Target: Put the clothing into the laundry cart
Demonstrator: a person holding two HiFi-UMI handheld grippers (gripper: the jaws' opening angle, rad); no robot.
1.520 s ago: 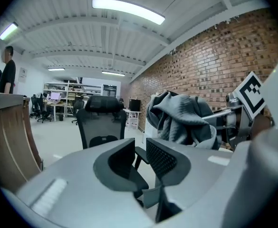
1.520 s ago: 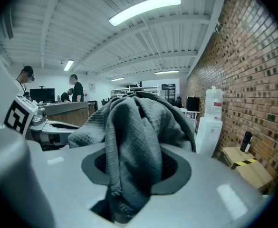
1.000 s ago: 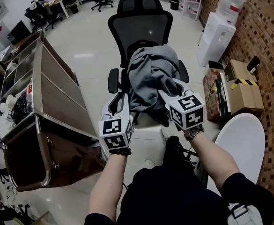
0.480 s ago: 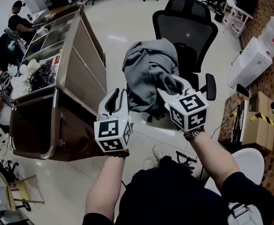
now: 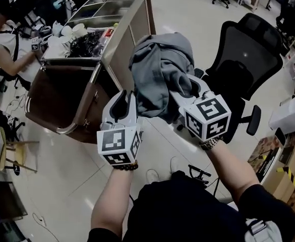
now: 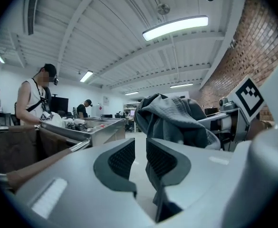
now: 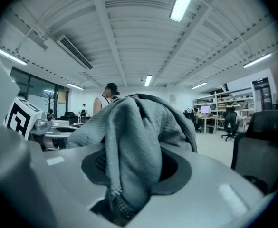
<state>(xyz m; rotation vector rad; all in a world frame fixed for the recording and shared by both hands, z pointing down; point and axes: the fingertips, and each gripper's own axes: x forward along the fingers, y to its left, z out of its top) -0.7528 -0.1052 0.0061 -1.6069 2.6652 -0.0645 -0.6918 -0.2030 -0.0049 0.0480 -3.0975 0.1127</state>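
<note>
The gray clothing [image 5: 160, 69] hangs bunched in the air, just right of the laundry cart [image 5: 61, 105]. The right hand-held gripper [image 5: 183, 89] is clamped on a thick fold of it. The left hand-held gripper [image 5: 123, 102], nearer the cart, pinches a thin strip, its jaws nearly together.

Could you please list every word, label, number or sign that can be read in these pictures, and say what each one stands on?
No text here can be read.
Left marker cube and right marker cube: black-and-white square patterns only, no letters or numbers.
Items atop the laundry cart: any labels are too small to read.
Grey garment: no print visible.
</note>
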